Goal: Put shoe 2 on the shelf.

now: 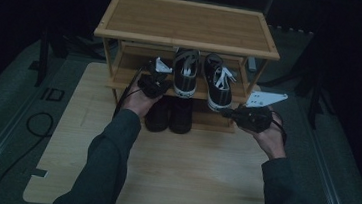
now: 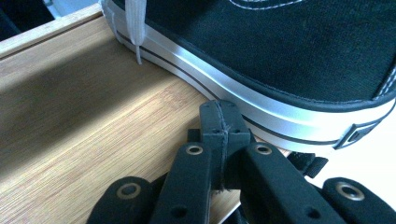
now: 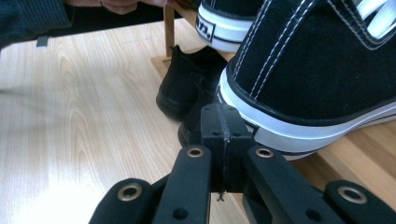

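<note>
Two black-and-white sneakers sit side by side on the middle shelf of the bamboo shoe rack (image 1: 189, 23), toes toward the back and heels toward the person, so each one's long axis runs front to back across the shelf. The left gripper (image 1: 158, 69) sits just beside the left sneaker (image 1: 185, 71), on its outer side; in the left gripper view its jaws are pressed fully together with nothing between them, their tips at the shoe's white rubber sidewall (image 2: 243, 88), seemingly touching, though the angle leaves that uncertain. The right gripper (image 1: 229, 113), likewise closed on nothing, points at the heel of the right sneaker (image 1: 217, 80), whose heel end overhangs the shelf's front edge. Each hand is nearer its own shoe, so a nudge from the left would likely act sideways, one from the right along the shoe's length. A pair of black shoes (image 1: 169, 114) stands on the lowest tier, between the two hands.
</note>
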Available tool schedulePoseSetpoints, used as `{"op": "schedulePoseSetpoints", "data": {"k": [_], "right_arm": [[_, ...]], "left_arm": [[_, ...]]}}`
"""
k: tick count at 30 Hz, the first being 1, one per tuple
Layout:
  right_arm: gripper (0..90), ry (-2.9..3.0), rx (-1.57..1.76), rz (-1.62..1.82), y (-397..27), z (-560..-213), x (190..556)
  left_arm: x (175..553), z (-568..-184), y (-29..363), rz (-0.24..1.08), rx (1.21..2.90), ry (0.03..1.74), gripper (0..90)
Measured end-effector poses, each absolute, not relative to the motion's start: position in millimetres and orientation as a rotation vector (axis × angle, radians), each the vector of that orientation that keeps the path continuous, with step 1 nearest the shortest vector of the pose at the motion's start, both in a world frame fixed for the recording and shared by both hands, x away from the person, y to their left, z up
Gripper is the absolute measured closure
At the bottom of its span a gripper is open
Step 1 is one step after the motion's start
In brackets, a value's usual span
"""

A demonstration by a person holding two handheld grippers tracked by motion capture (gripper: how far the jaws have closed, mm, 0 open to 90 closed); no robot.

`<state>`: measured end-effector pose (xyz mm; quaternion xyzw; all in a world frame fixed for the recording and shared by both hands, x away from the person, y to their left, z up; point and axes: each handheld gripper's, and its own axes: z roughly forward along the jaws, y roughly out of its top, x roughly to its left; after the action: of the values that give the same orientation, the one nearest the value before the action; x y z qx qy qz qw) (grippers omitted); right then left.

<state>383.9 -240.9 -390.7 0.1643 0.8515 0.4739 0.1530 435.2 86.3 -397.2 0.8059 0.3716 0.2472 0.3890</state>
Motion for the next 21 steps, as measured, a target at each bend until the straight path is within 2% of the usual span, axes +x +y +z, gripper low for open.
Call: {"op": "schedulePoseSetpoints", "data": {"k": [21], "right_arm": [[90.0,2.393,0.474,1.404,-208.2,-377.7,396.4]], "left_arm": [[435.3,-398.2,87.6,0.624,2.036,0.943,90.0]]}}
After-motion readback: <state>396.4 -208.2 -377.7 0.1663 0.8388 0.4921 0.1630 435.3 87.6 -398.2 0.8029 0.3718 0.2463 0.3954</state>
